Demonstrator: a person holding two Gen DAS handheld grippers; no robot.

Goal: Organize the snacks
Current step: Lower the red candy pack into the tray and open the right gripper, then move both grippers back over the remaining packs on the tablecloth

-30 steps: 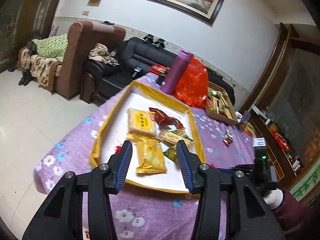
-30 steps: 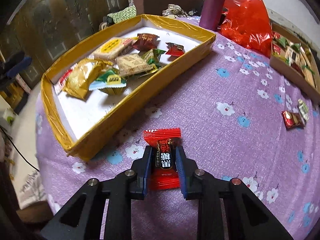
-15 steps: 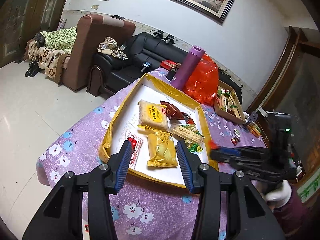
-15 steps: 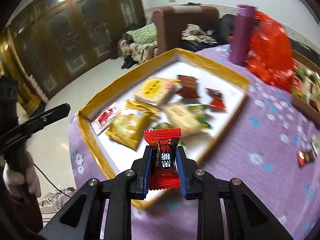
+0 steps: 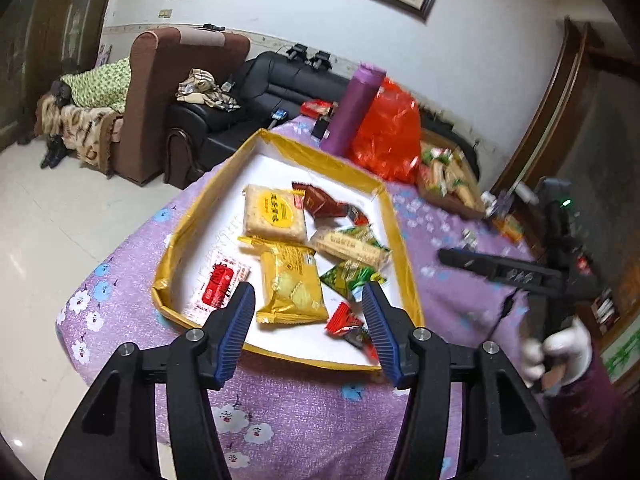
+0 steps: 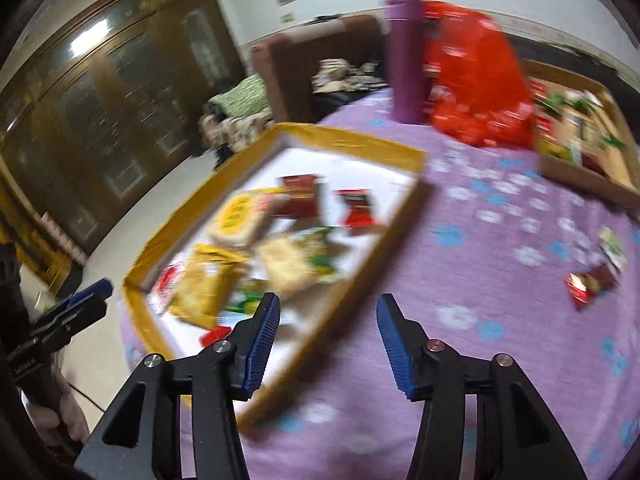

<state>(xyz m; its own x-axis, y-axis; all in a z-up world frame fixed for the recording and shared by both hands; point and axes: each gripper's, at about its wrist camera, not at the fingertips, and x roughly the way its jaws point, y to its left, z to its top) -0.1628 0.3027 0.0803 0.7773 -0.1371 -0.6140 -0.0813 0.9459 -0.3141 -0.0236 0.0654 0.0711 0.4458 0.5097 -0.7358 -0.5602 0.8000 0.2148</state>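
**A:** Where is the red candy now?

**B:** The red candy (image 5: 347,323) lies on the white floor of the gold-rimmed tray (image 5: 404,248), in the near corner, just beside the inner face of one blue pad of the left hand-held gripper (image 5: 308,322) as that view shows it. In the right wrist view only a red edge of it (image 6: 216,334) shows beside a fingertip.

**A:** So the right one let go?

**B:** Yes. The right hand-held gripper (image 6: 326,338) has its jaws spread, having just been opening, and nothing sits between the pads. It hangs over the tray's near edge and the purple flowered cloth of the bench (image 6: 500,280). That view is blurred.

**A:** And the left?

**B:** Also spread, having just widened, with nothing gripped. The yellow biscuit packet (image 5: 290,286) lies on the tray in the gap between its fingers, untouched.

**A:** What else is in the tray?

**B:** A square cracker pack (image 5: 274,212), a dark brown wrapper (image 5: 320,202), a green-and-tan bar (image 5: 352,244), a green sachet (image 5: 348,278) and a red-and-white sachet (image 5: 218,286).

**A:** Anything left outside?

**B:** Two small sweets (image 6: 596,276) lie on the cloth well apart from the tray. A purple flask (image 6: 406,60) and a red plastic bag (image 6: 476,80) stand behind, touching, with a cardboard box of snacks (image 6: 580,168) near them.
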